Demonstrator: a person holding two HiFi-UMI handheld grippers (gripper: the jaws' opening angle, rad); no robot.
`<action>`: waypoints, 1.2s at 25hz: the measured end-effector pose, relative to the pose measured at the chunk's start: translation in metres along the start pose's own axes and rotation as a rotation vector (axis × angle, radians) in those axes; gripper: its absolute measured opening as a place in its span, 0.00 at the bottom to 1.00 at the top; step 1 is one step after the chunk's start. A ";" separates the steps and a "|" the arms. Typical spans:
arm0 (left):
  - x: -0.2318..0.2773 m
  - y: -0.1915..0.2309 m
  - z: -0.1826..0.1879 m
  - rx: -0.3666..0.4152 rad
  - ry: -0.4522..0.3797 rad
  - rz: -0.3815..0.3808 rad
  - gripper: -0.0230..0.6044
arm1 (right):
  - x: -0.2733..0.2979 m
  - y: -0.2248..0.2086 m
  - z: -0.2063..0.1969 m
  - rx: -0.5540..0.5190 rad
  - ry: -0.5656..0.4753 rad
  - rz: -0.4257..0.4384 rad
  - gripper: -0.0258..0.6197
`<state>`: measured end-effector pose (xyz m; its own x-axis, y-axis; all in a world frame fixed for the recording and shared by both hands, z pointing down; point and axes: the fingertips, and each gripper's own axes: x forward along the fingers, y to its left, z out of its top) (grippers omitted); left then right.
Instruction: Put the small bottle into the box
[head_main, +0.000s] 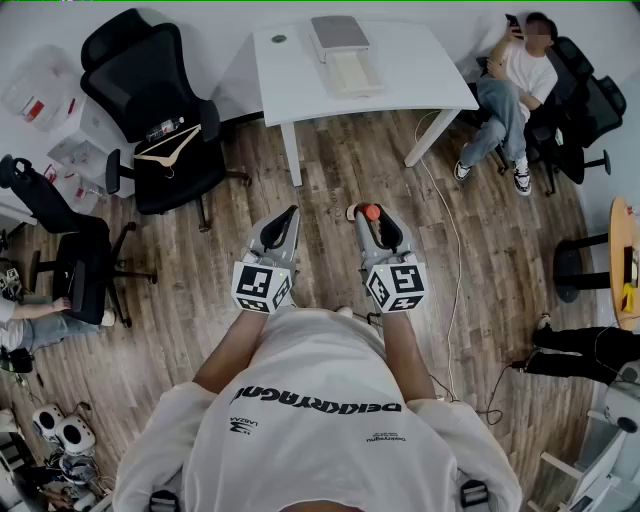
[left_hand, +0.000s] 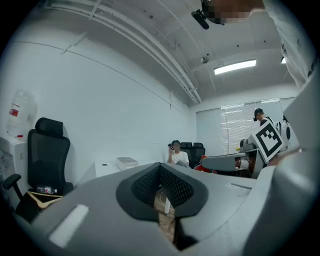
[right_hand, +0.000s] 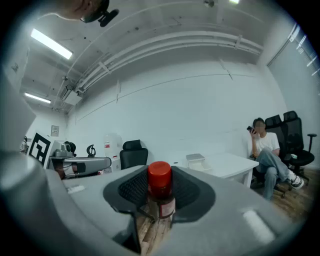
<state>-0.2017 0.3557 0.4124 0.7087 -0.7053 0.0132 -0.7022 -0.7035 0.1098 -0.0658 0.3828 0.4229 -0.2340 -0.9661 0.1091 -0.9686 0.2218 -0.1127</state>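
Our right gripper (right_hand: 161, 175) clamps the small bottle (right_hand: 161, 200) upright for carrying to the box (head_main: 343, 58) at the far edge of the table (head_main: 420, 75); our left gripper (left_hand: 160, 168) sits closed, empty.

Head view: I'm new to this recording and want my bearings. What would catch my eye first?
The small bottle with a red cap stands out first, clamped between the jaws of the right gripper at the picture's centre. Beyond it, a white table carries a white box, and a wooden hanger lies on a black office chair to the left.
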 end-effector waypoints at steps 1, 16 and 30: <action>-0.002 0.000 0.000 0.001 0.001 -0.003 0.05 | 0.000 0.003 0.000 0.001 -0.001 -0.001 0.26; -0.014 -0.018 0.010 0.016 -0.024 -0.044 0.05 | -0.014 0.005 0.010 -0.007 -0.017 -0.016 0.25; 0.031 -0.074 0.008 0.046 -0.017 0.010 0.05 | -0.030 -0.060 0.027 -0.007 -0.046 0.014 0.25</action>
<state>-0.1282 0.3846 0.3967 0.7006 -0.7135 -0.0026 -0.7119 -0.6993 0.0642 0.0017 0.3943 0.3996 -0.2433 -0.9679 0.0622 -0.9659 0.2360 -0.1069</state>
